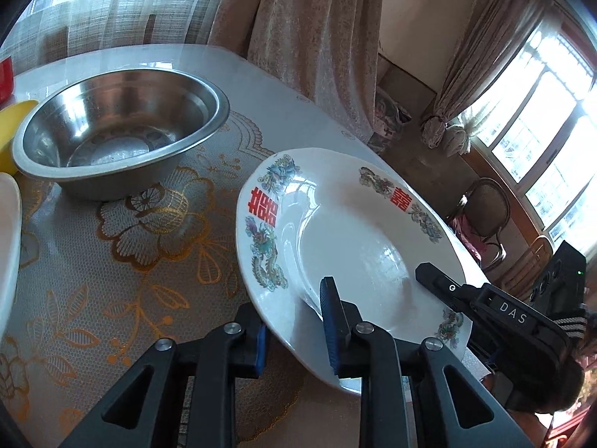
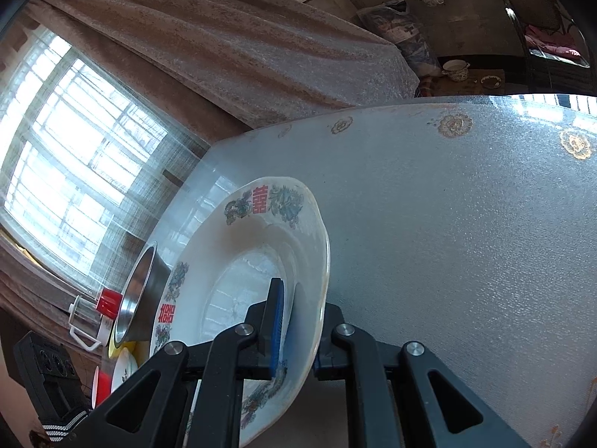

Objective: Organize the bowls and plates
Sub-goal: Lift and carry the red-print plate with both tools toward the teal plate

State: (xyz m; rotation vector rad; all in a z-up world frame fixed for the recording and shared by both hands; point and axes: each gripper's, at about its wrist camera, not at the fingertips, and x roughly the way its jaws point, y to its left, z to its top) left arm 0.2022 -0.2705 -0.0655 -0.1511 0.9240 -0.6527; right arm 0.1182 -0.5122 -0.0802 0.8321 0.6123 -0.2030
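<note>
A white plate [image 1: 354,231] with red characters and dragon prints is held at its near rim by both grippers. My left gripper [image 1: 294,310] is shut on the rim, one blue pad on top and the other beneath. My right gripper [image 2: 302,298] is shut on the same plate [image 2: 238,261], with one pad inside the well and one behind the rim. In the left wrist view its upper finger [image 1: 436,280] lies on the plate's right side. A steel bowl [image 1: 119,127] stands empty on the table to the plate's left and appears again beyond the plate, steel bowl [image 2: 138,298].
A yellow dish [image 1: 11,127] and a white dish [image 1: 7,242] lie at the left edge. A clear jug with a red lid [image 2: 106,300] stands behind the bowl. The glass-topped table [image 2: 447,205] ends just right of the plate; chairs [image 1: 485,209] stand beyond it.
</note>
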